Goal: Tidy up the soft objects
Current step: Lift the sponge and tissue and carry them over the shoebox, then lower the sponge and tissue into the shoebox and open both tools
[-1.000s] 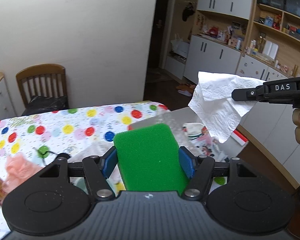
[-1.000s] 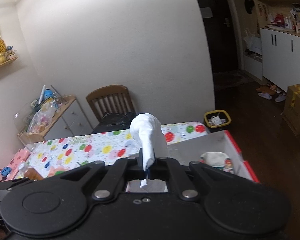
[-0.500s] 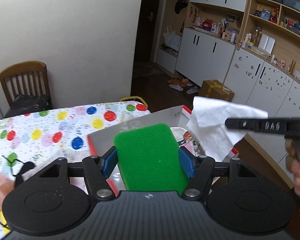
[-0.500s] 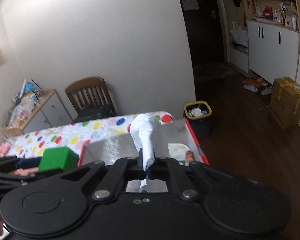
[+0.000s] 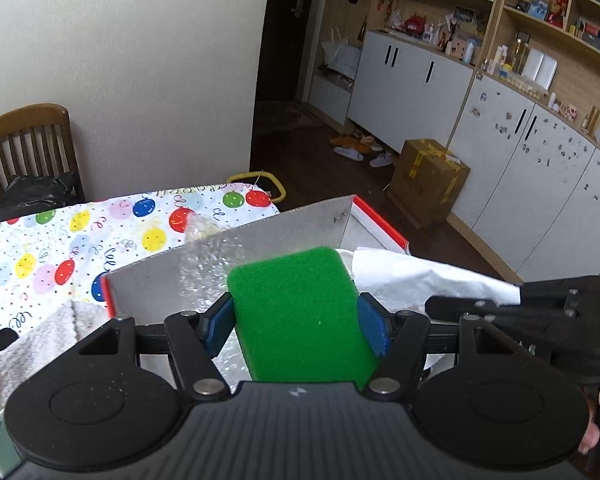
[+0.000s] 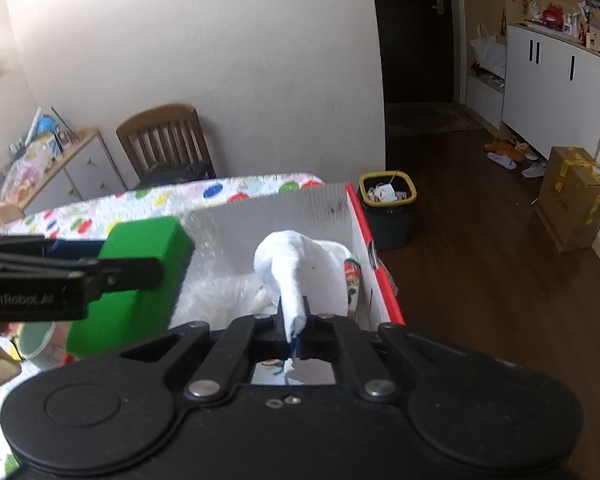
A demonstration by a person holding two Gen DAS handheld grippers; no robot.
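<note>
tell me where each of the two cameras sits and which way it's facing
Left wrist: rides the left gripper, looking forward and down over the green sponge in its fingers, toward the red-edged box; a hand shows at right.
Right wrist: rides the right gripper, looking forward and down past the pinched white tissue into the same box; a bit of the other hand shows at far left.
Shared: sponge, tissue, box, balloon tablecloth, wooden chair, and each other's gripper.

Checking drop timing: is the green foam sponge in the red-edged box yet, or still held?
Still held. The green foam sponge sits clamped between the left hand-held gripper pads, above the red-edged box.
</note>
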